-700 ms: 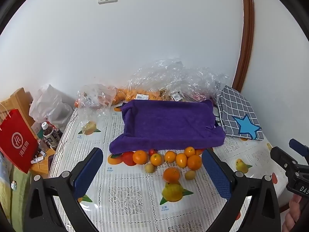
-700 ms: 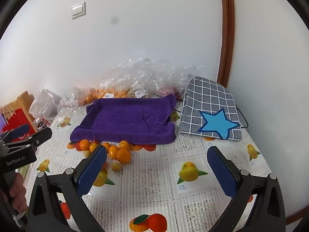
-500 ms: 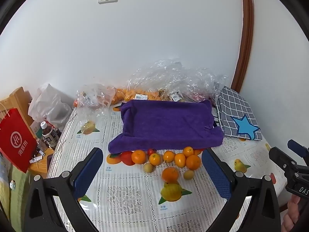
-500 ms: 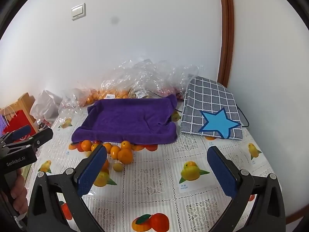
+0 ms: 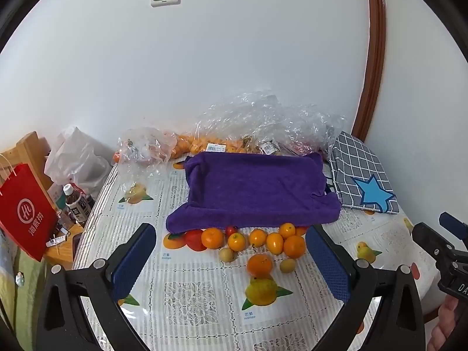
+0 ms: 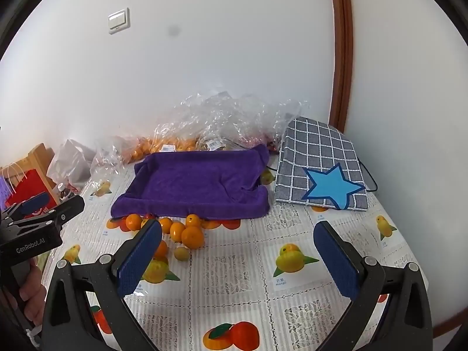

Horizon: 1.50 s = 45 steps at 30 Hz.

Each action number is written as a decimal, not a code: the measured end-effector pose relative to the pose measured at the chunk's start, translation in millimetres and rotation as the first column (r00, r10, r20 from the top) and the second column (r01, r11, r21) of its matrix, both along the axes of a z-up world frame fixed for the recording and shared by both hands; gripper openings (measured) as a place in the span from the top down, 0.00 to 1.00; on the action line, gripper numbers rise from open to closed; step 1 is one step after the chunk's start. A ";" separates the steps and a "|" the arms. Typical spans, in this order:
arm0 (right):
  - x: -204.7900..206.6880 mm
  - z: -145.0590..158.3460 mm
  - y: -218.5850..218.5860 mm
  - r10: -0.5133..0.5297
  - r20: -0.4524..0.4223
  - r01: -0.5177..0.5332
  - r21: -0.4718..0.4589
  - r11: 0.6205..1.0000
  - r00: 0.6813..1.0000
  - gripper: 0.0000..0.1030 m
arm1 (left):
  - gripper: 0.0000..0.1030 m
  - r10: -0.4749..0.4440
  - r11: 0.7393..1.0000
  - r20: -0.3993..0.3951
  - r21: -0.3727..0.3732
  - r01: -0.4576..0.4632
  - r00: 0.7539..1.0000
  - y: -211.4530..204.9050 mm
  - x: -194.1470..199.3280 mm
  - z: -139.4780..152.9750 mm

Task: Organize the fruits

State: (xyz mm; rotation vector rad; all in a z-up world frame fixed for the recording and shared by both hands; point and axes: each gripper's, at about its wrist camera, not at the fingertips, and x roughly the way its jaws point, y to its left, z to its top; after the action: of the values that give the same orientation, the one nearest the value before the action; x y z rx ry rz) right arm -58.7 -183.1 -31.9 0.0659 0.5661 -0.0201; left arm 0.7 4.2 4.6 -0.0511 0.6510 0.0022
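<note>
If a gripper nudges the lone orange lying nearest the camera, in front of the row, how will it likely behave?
The orange looks round and lies on a smooth patterned tablecloth, so it would probably roll. A pale small fruit sits close beside it and may get knocked. Its firm-looking rind should probably tolerate a gentle grip.

My two wrist cameras look down from the table's near edge (side by side), sharing the purple towel [image 5: 257, 193] [image 6: 199, 184].
</note>
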 end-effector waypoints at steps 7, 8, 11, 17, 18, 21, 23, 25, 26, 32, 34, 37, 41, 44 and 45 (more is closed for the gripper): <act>-1.2 -0.5 -0.2 -0.003 0.000 0.003 0.001 1.000 1.000 0.01 | 0.00 0.000 1.000 0.003 0.001 0.000 1.000 0.9 -1.2 -1.2; -0.4 -0.5 0.0 -0.004 -0.001 0.004 0.003 1.000 1.000 0.01 | 0.00 0.000 1.000 0.003 0.001 0.000 1.000 0.6 -1.1 -1.4; -1.0 -0.5 0.3 -0.004 -0.001 0.004 0.003 1.000 1.000 0.01 | 0.00 0.000 1.000 0.003 0.002 0.000 1.000 -0.1 -0.7 -1.3; -2.2 1.5 0.0 -0.003 0.007 0.003 0.003 1.000 1.000 0.01 | 0.00 -0.001 1.000 0.004 0.003 0.001 1.000 -0.2 -0.8 -1.3; -2.4 2.2 -0.1 -0.003 0.008 0.003 0.004 1.000 1.000 0.01 | 0.00 0.000 1.000 0.004 0.003 0.000 1.000 -0.2 -0.7 -1.3; -3.2 3.0 1.1 -0.003 0.011 0.003 0.003 1.000 1.000 0.01 | 0.00 -0.001 1.000 0.003 0.002 0.001 1.000 -0.3 -0.5 -1.1; -3.1 4.2 1.5 -0.002 0.010 0.002 0.003 1.000 1.000 0.01 | 0.00 0.000 1.000 0.003 0.004 0.000 1.000 -0.7 -0.6 -1.1; -3.0 4.5 1.6 -0.003 0.011 0.003 0.003 1.000 1.000 0.01 | 0.00 0.000 1.000 0.004 0.003 0.000 1.000 -0.6 -0.9 -1.1; -3.4 4.7 2.0 -0.003 0.012 0.003 0.003 1.000 1.000 0.01 | 0.00 0.000 1.000 0.004 0.003 0.000 1.000 -0.8 -0.8 -1.2; -4.9 5.3 3.3 -0.003 0.013 0.003 0.004 1.000 1.000 0.01 | 0.00 0.001 1.000 0.004 0.004 -0.001 1.000 -1.2 -0.6 -0.9; -5.0 5.5 3.9 -0.001 0.014 0.001 0.004 1.000 1.000 0.01 | 0.00 0.001 1.000 0.004 0.004 -0.001 1.000 -1.4 -0.7 -0.9; -5.1 5.9 4.7 -0.001 0.014 0.001 0.003 1.000 1.000 0.01 | 0.00 0.001 1.000 0.005 0.004 -0.001 1.000 -1.4 -0.9 -0.9; -6.1 6.5 4.7 0.001 0.016 -0.001 0.005 1.000 1.000 0.01 | 0.00 0.001 1.000 0.005 0.005 -0.001 1.000 -1.5 -0.9 -0.9; -6.2 6.4 4.6 0.001 0.015 -0.001 0.005 1.000 1.000 0.01 | 0.00 0.000 1.000 0.006 0.004 0.000 1.000 -1.3 -1.3 -1.0; -6.4 6.7 5.0 0.001 0.016 -0.001 0.006 1.000 1.000 0.01 | 0.00 0.000 1.000 0.006 0.004 0.000 1.000 -1.3 -1.2 -1.1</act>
State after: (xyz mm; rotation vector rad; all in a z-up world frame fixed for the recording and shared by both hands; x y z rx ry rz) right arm -65.1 -178.2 -25.2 0.0712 0.5505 -0.0171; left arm -0.5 2.9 3.6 -0.0477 0.6452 0.0035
